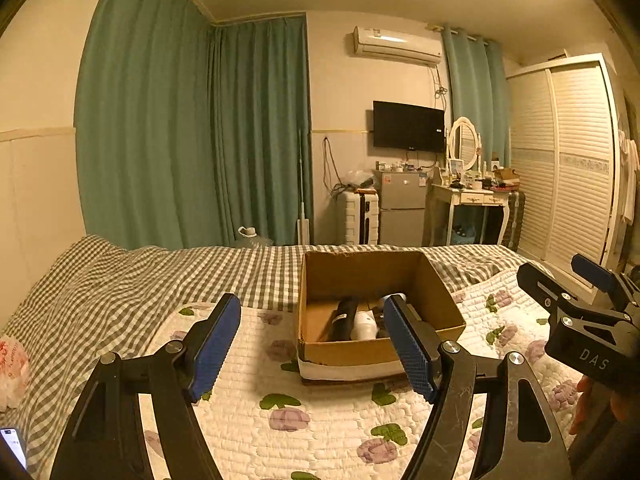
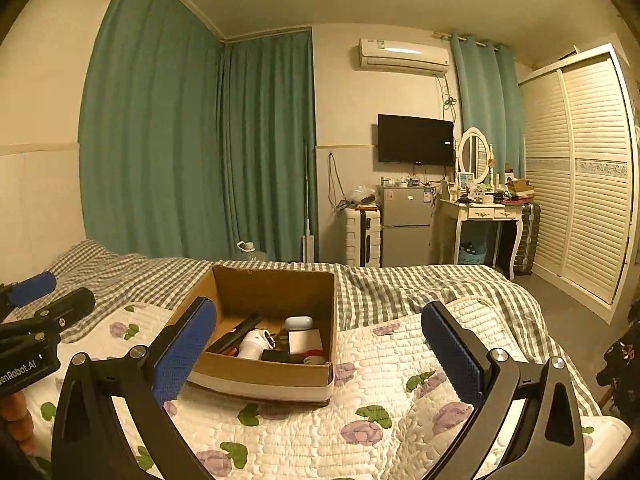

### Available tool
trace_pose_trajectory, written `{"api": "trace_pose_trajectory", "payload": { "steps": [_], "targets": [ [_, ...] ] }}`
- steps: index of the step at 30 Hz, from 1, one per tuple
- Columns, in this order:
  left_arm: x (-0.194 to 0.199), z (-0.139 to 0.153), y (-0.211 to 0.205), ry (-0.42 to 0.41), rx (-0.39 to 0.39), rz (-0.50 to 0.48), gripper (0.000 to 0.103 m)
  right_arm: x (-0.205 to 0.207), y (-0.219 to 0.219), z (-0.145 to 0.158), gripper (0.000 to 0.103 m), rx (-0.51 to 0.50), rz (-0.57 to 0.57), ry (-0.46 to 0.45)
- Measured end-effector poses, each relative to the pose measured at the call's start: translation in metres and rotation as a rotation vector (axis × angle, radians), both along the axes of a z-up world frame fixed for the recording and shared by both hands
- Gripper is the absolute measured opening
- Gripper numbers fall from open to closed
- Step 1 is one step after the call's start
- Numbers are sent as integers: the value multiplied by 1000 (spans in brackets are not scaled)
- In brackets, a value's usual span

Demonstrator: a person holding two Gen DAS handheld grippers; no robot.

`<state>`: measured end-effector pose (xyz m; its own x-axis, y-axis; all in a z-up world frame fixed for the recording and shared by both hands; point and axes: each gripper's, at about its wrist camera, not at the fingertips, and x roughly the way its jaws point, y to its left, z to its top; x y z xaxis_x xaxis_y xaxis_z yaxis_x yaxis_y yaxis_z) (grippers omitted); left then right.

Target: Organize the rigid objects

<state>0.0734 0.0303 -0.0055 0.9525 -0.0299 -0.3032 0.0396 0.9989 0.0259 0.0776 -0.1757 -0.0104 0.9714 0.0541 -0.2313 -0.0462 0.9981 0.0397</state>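
Note:
An open cardboard box (image 1: 440,292) (image 2: 256,374) sits on the floral quilt on the bed. Inside lie several rigid items: a black tube (image 1: 344,316) (image 2: 236,336), a white bottle-like item (image 1: 364,326) (image 2: 252,344), a pale blue case (image 2: 298,323) and a white card (image 2: 305,341). My left gripper (image 1: 312,344) is open and empty, above the quilt just in front of the box. My right gripper (image 2: 320,352) is open and empty, to the right front of the box. The right gripper also shows in the left wrist view (image 1: 568,280), and the left one in the right wrist view (image 2: 52,292).
The quilt (image 1: 320,420) (image 2: 380,400) lies over a green checked sheet (image 1: 120,280) (image 2: 400,288). A phone (image 1: 14,446) and a plastic bag (image 1: 12,368) lie at the bed's left. A fridge (image 2: 404,224), dressing table (image 2: 488,212) and wardrobe (image 2: 580,184) stand beyond the bed.

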Motion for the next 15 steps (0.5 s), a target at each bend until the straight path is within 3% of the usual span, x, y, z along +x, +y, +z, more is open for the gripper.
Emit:
{"api": "trace_pose_trajectory", "payload": {
  "steps": [15],
  "targets": [
    [2, 1, -3, 12, 3, -6, 77, 1, 1, -1, 103, 0, 7, 18]
  ]
}}
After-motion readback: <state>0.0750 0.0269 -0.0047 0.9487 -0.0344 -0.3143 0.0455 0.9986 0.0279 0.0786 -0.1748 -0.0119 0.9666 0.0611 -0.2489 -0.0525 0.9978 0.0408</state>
